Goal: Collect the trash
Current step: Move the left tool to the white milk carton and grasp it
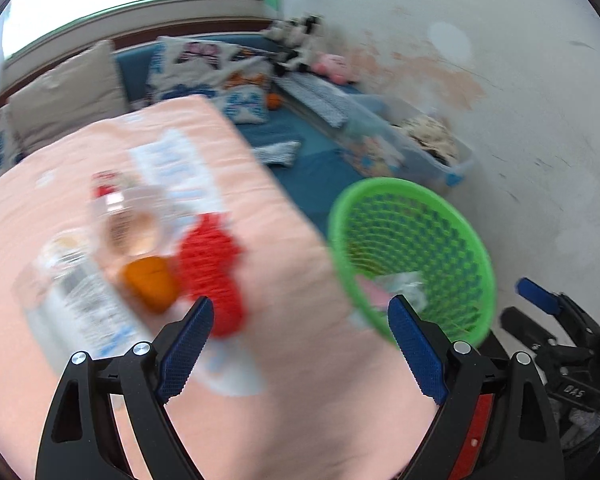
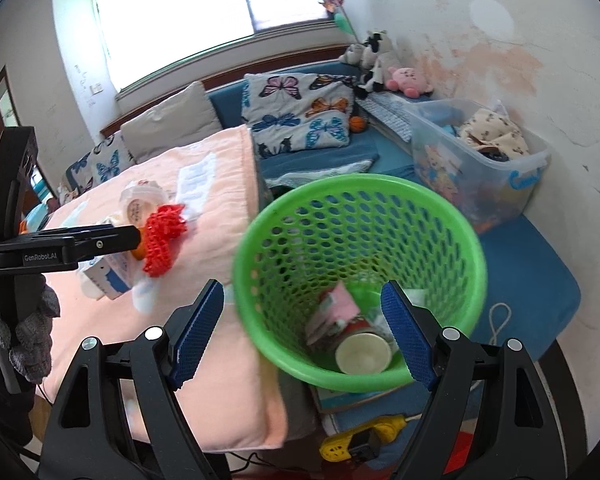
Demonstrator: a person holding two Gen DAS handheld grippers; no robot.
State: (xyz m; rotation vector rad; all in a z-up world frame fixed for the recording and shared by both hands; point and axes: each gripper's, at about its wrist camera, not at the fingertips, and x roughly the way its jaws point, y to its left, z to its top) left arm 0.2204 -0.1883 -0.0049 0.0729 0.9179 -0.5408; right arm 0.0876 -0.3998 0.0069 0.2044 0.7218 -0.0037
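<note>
We are holding both grippers spread and empty: right gripper point(image 2: 302, 334) over the green basket point(image 2: 260, 224), left gripper point(image 1: 300, 346) facing the red net point(image 1: 210, 268) beside it.

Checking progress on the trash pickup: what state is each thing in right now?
Left gripper: open, empty.
Right gripper: open, empty, above the basket.
Green basket: upright beside the table, partly filled with trash.
Red foam net: on the pink cloth, not yet collected.
Clear storage bin: lidless, filled.
</note>
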